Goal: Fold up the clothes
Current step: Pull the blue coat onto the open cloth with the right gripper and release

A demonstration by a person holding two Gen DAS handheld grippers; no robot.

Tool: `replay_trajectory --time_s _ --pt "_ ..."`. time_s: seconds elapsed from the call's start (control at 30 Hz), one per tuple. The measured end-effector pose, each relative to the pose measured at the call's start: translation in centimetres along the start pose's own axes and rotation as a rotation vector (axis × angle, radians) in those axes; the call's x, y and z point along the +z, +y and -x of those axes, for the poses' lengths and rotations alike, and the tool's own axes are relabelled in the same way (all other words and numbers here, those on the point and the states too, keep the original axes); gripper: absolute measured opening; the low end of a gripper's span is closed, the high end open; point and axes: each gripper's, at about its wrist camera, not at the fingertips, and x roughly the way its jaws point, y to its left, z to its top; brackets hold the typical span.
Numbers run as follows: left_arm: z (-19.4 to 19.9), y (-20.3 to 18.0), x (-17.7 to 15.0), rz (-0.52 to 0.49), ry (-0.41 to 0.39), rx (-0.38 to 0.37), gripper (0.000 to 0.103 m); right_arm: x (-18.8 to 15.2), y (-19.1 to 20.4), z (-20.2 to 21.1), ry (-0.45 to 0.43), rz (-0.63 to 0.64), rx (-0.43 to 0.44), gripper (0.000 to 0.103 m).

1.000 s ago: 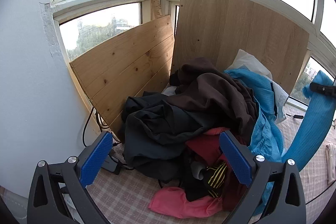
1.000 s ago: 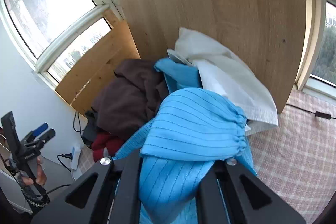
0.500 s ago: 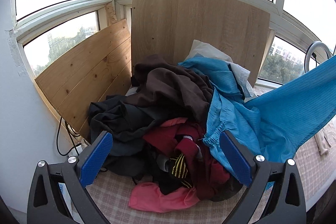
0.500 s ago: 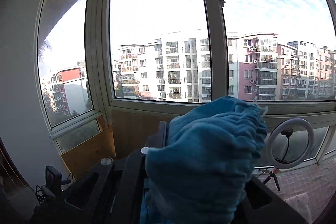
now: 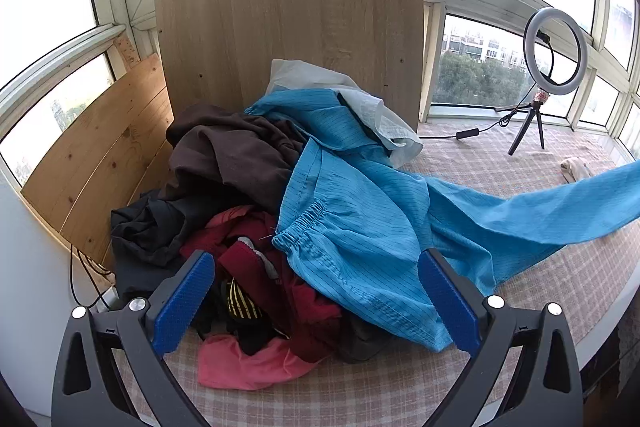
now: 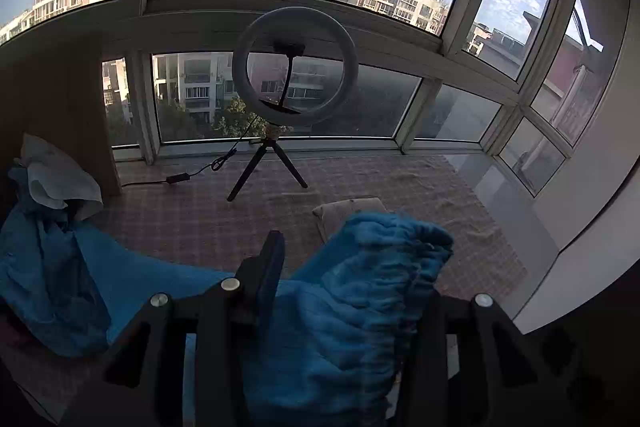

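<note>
Right gripper (image 6: 340, 291): jaws clamped on the blue garment's (image 5: 360, 227) cuff, fabric stretched from the pile (image 5: 240, 187) across the tabletop (image 5: 560, 287). Left gripper (image 5: 316, 299): jaws apart, empty, above the pile. Recommend 1 steady pull clear of the pile, then pinching the elastic hem with the left.

Clothes pile (image 5: 248, 227) before board (image 5: 288, 39)

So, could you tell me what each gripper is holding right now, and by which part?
The right gripper is shut on the blue garment, gripping a bunched, gathered end of it. The left gripper is open and holds nothing.
</note>
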Motion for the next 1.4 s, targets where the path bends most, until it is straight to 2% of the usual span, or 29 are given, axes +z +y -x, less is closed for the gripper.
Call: replay_trajectory --time_s 0.03,0.1,0.17,0.23,0.33,0.43,0.47,0.53,0.63,0.7,0.73,0.77,0.83,1.03,1.13,1.23,1.4 --pt "0.4 0.0 -0.3 0.01 0.004 0.015 0.102 -0.9 1.0 -2.0 0.036 0.011 0.053 0.038" --pt "1.2 0.3 -1.1 0.04 0.017 0.051 0.102 -2.3 4.7 -4.4 0.101 0.05 0.268 0.04" --pt "1.9 0.8 -2.0 0.074 0.032 0.09 0.102 -3.1 11.0 -5.9 0.143 0.115 0.449 0.049" --pt "2.7 1.2 -2.9 0.106 0.046 0.129 0.102 -3.8 17.9 -7.5 0.177 0.173 0.608 0.052" --pt "4.3 2.2 -4.9 0.149 0.063 0.196 0.102 -3.9 27.6 -10.8 0.235 0.192 0.787 0.057" --pt "6.0 3.7 -7.2 0.207 0.091 0.269 0.102 -4.2 36.8 -14.1 0.298 0.188 0.89 0.057" --pt "6.5 4.4 -8.1 0.227 0.103 0.295 0.102 -4.4 39.4 -15.0 0.32 0.206 0.893 0.057" --pt "7.3 5.9 -9.8 0.272 0.13 0.353 0.102 -5.0 44.0 -16.5 0.367 0.266 0.856 0.058" --pt "7.8 8.4 -12.1 0.354 0.174 0.408 0.102 -5.9 48.3 -18.5 0.419 0.324 0.796 0.067" --pt "7.8 9.8 -13.4 0.408 0.198 0.418 0.102 -6.2 48.4 -19.6 0.442 0.233 0.854 0.061" --pt "7.8 10.2 -13.9 0.428 0.201 0.415 0.102 -6.2 47.9 -20.1 0.468 0.161 0.907 0.034" --pt "7.7 10.6 -14.2 0.442 0.202 0.41 0.102 -6.2 47.4 -20.3 0.491 0.109 0.946 0.021" --pt "7.5 10.7 -14.3 0.451 0.197 0.395 0.102 -5.1 46.1 -19.1 0.502 0.05 1.01 0.018" --pt "6.0 9.5 -12.1 0.407 0.151 0.311 0.102 2.3 41.6 -7.8 0.304 0.003 1.233 0.015" --pt "5.7 8.8 -11.0 0.365 0.13 0.28 0.102 5.9 39.8 -2.1 0.198 -0.002 1.326 0.015" --pt "5.7 8.7 -10.2 0.33 0.111 0.272 0.102 8.2 40.1 4.5 0.071 0.095 1.366 0.015" --pt "6.0 10.3 -9.8 0.338 0.088 0.261 0.102 14.3 37.9 14.7 -0.155 0.106 1.552 0.015"
